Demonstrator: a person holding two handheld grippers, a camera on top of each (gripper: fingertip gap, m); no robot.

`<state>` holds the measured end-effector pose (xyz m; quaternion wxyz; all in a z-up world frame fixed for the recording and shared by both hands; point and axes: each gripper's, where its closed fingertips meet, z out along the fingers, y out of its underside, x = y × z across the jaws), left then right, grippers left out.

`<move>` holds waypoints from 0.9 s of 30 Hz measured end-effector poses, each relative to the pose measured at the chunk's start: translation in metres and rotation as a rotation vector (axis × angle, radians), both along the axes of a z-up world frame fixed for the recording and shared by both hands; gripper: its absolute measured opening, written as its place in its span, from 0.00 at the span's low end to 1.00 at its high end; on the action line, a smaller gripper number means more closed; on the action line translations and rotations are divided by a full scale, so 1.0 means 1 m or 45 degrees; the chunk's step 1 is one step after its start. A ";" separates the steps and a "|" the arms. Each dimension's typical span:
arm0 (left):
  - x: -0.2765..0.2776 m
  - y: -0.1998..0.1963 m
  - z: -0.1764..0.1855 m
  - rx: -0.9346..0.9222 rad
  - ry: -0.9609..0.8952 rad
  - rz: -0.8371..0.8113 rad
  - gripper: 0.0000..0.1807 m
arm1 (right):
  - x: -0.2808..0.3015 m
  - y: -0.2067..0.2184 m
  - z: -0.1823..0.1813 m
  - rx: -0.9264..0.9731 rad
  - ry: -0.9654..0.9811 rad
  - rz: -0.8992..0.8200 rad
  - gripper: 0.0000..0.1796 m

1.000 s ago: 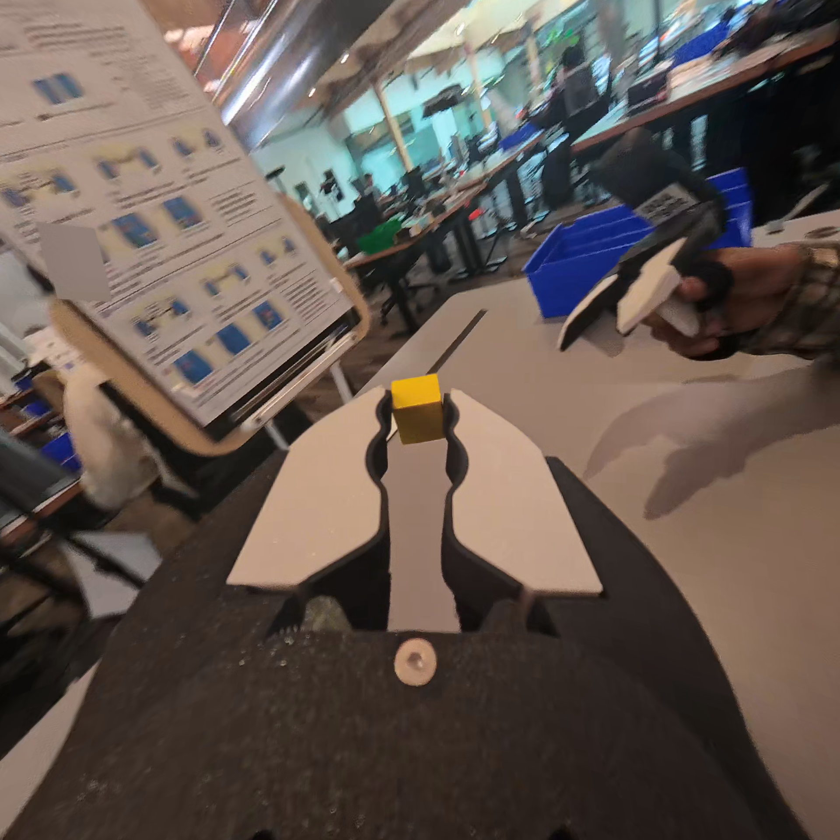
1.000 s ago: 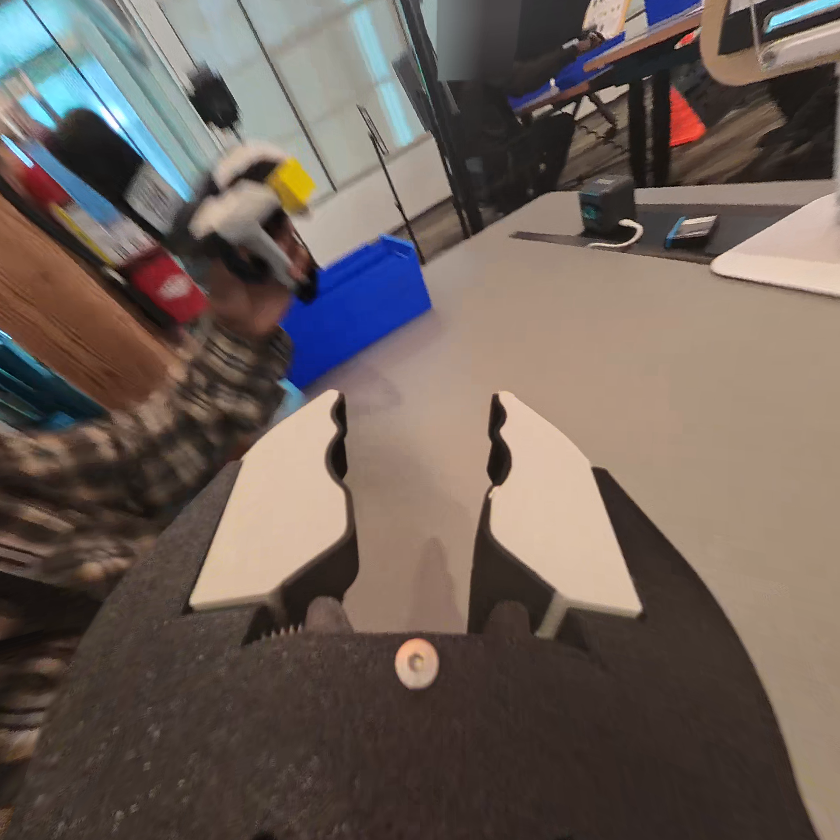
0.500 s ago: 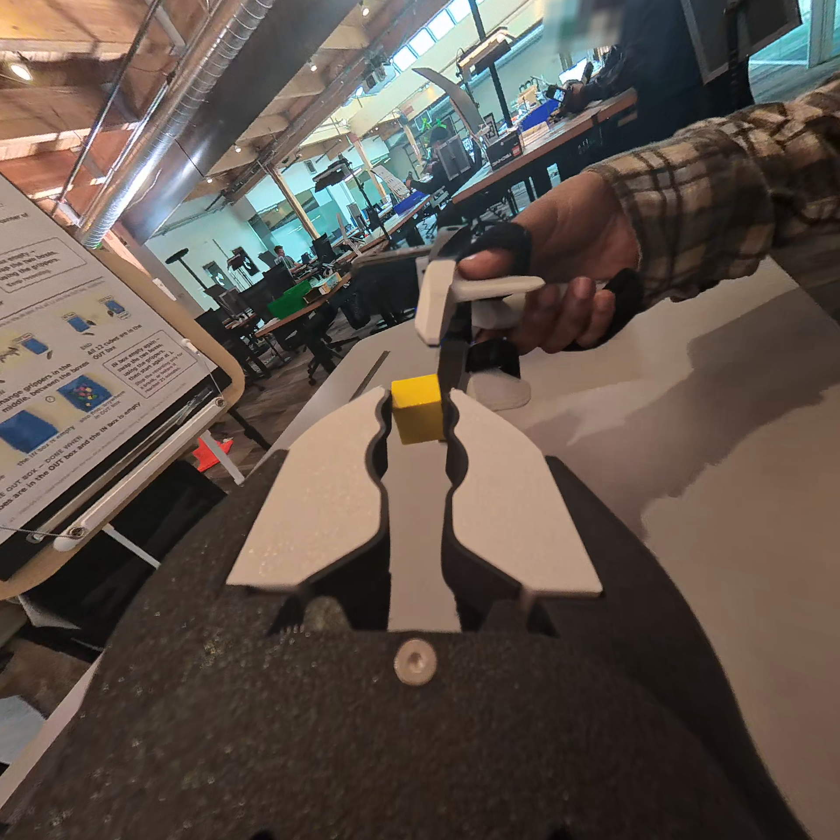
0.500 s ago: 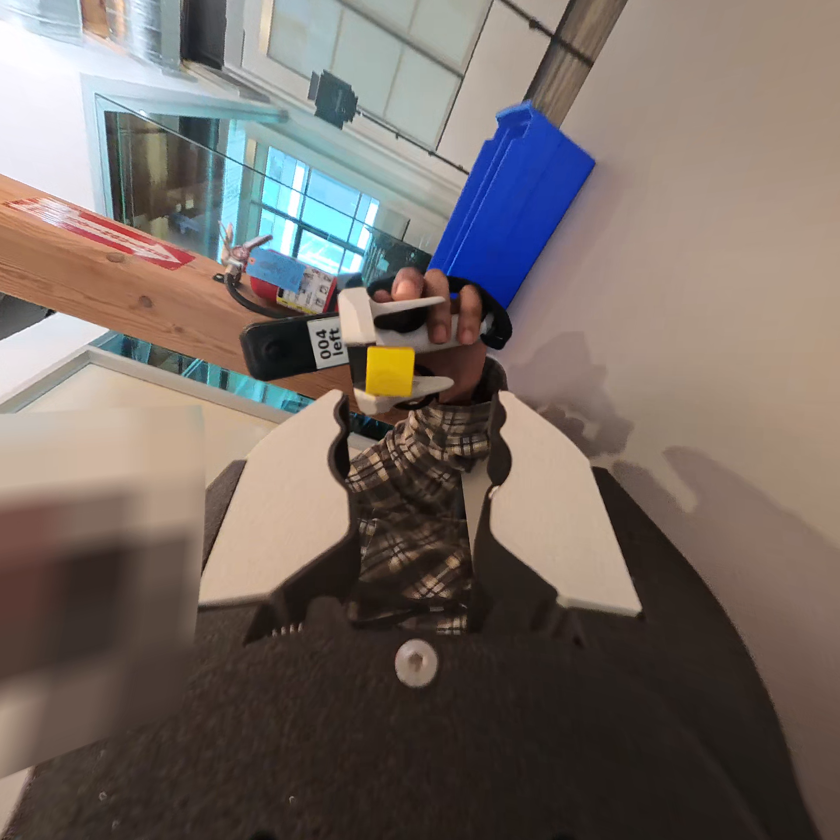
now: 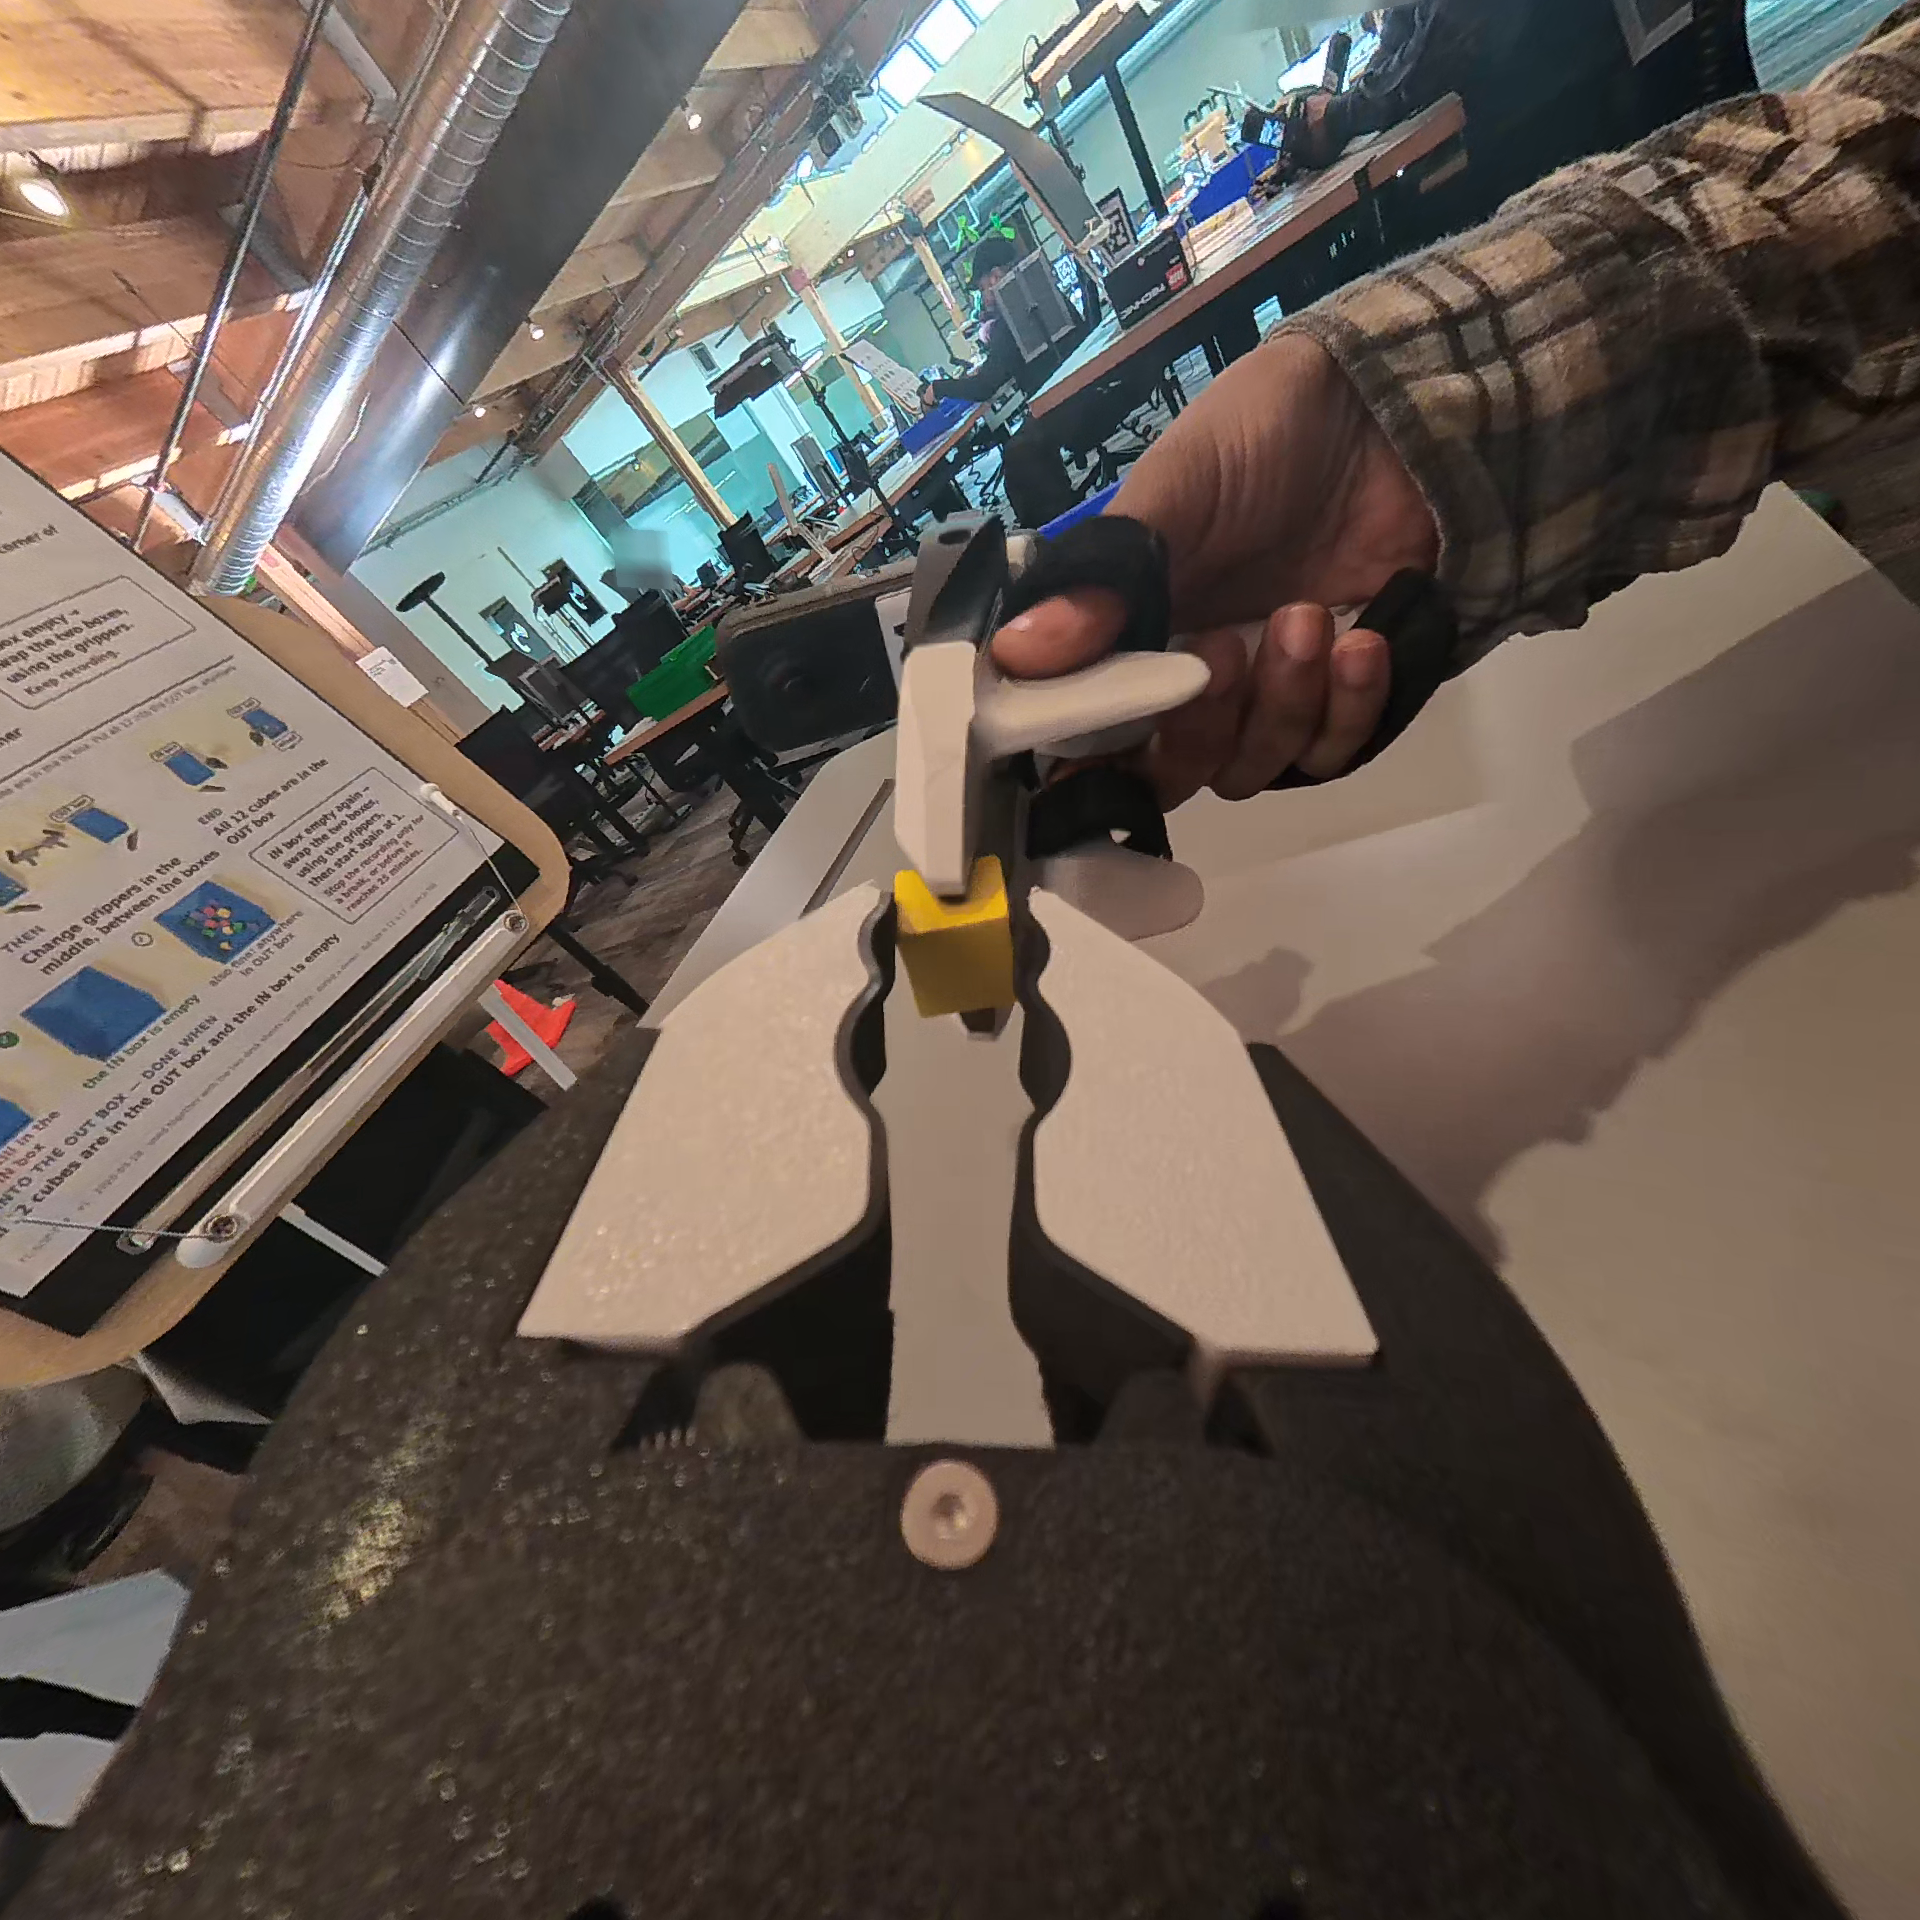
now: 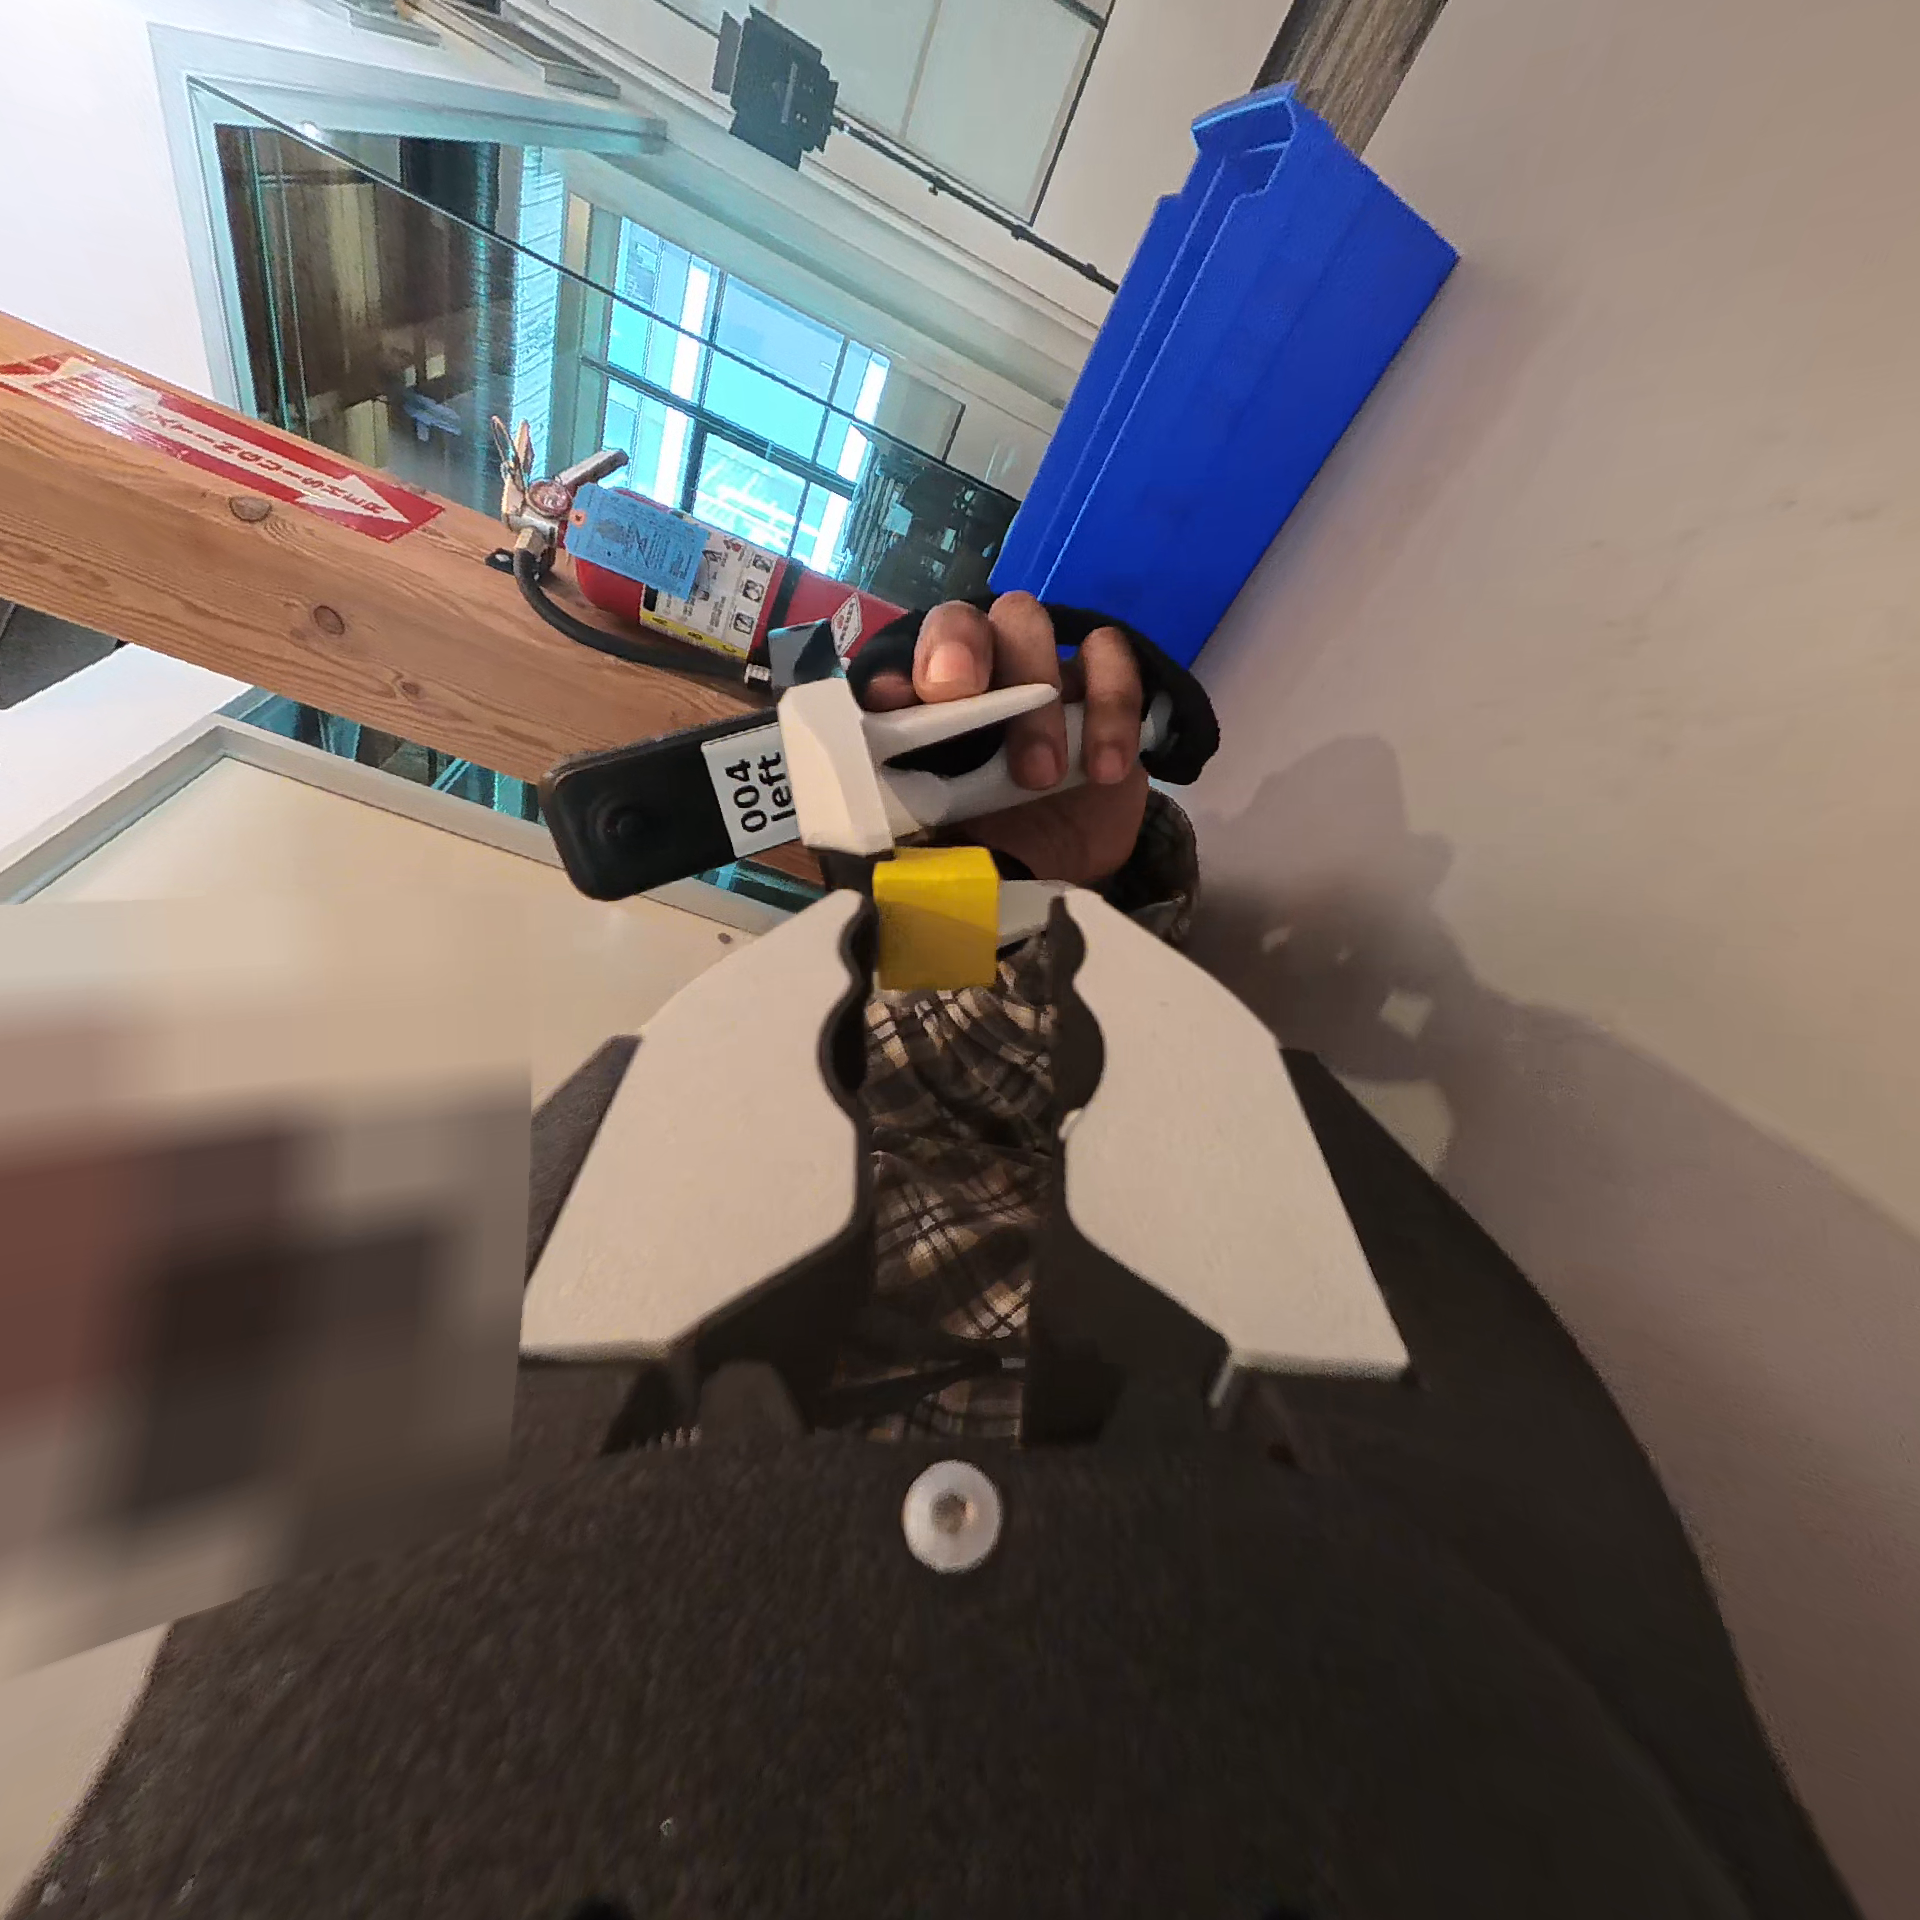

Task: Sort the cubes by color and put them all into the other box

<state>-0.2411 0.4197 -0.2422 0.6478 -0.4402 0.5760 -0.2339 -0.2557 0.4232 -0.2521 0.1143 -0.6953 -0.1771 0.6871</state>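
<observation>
Your white desk (image 5: 1662, 1091) fills the right of the left wrist view, its far edge meeting the open workshop floor. A blue plastic box (image 6: 1226, 343) stands on the desk near that far edge in the right wrist view, well apart from both tools. A printed instruction board on a pale wooden stand (image 5: 208, 883) rises beyond the desk's left edge.

Your left gripper (image 5: 954, 951) is clenched on the small yellow cube (image 5: 951, 951), which sits between its white fingertips, held above the desk and clear of the box. Your right gripper (image 6: 961, 940) is turned on its side and has its fingers around the same cube (image 6: 932, 916): the left finger touches it, while a narrow gap shows at the right finger, so whether it grasps the cube cannot be told. In the left wrist view one right finger (image 5: 935, 769) lies on top of the cube.
</observation>
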 end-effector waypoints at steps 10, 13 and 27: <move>0.008 -0.001 -0.011 -0.216 -0.020 -0.061 0.19 | 0.025 0.002 0.002 0.158 -0.162 -0.061 0.12; 0.011 0.002 -0.013 -0.320 -0.047 -0.070 0.31 | 0.068 0.013 0.009 0.257 -0.313 -0.175 0.12; 0.023 0.010 -0.042 -0.404 0.058 -0.015 0.34 | 0.494 0.083 0.008 0.239 -1.737 -0.903 0.12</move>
